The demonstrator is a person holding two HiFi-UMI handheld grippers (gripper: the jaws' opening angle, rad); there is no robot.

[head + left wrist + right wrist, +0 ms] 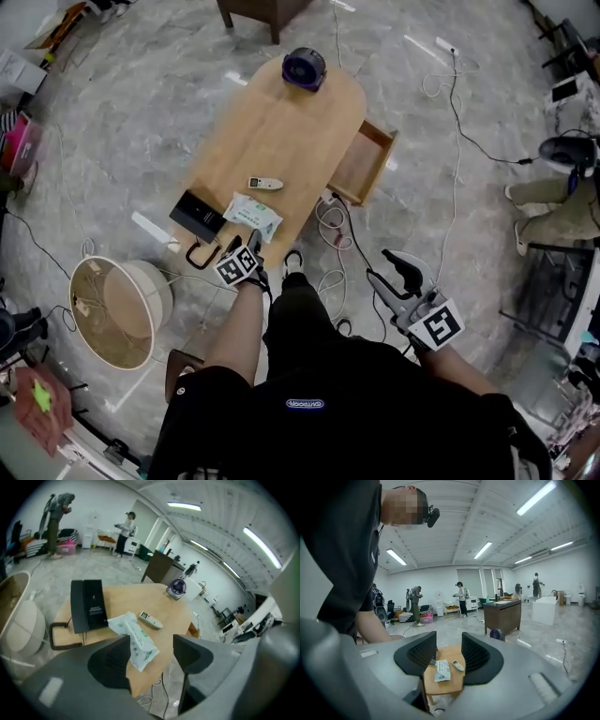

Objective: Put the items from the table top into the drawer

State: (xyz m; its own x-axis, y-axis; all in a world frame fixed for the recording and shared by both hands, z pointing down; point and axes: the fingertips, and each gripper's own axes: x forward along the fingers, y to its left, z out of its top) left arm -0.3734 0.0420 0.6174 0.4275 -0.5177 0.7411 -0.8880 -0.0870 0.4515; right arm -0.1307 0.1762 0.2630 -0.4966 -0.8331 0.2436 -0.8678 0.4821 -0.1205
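the left gripper (251, 246) hangs over the near end of the wooden table (281, 122), its jaws wide apart with nothing between them. the right gripper (392, 269) sits off the table's near right corner above the floor, jaws partly apart and empty too.

on the near end of the table a black telephone (197, 216) lies by the left edge, its coiled cord (199, 255) drooping over the near edge. a white wipes packet (251, 217) lies just beside the phone, close to the near edge. a small white remote (265, 183) rests further in, apart from the packet, around the table's middle. the drawer (361, 169) stands pulled out from the right edge, and nothing can be seen inside it. a purple round object (304, 68) stands at the far end.

the floor (141, 112) is grey and marbled, with loose cables (333, 225) trailing under the table's right side. a beige lampshade (117, 300) lies on the floor left of the near end. a dark wooden cabinet (258, 11) stands beyond the far end. the room is large and white with strip lights (483, 550) on the ceiling.
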